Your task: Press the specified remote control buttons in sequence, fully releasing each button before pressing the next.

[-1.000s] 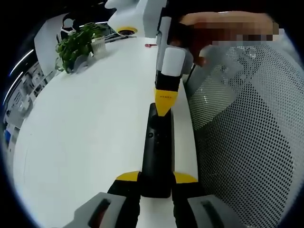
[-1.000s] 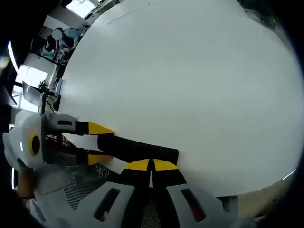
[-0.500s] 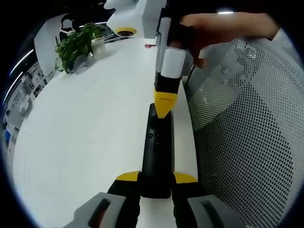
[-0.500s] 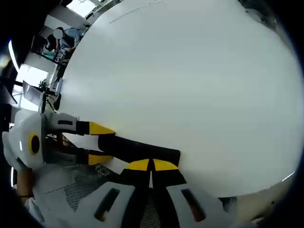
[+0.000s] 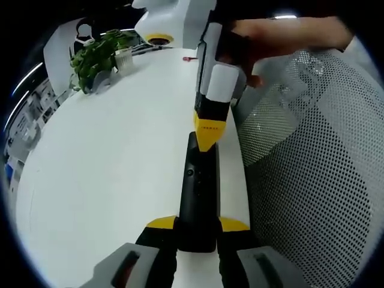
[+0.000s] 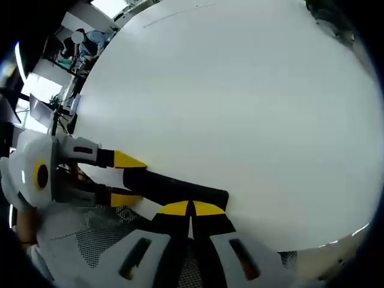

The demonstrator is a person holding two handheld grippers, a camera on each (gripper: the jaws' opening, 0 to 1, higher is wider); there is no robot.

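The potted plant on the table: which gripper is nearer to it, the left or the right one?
Right. The right gripper presses the far end of the remote, closer to the potted plant. The left gripper clamps the remote's near end, farther from it.

This looks like an office. A broad white table [image 5: 108,156] runs across the room, with a potted green plant [image 5: 96,57] standing at its far end. Close against the table's edge is the white mesh back of an office chair [image 5: 312,180]. Beyond the table, in the right gripper view, a person [image 6: 89,43] sits at what seem to be desks beside bright windows [image 6: 36,96].
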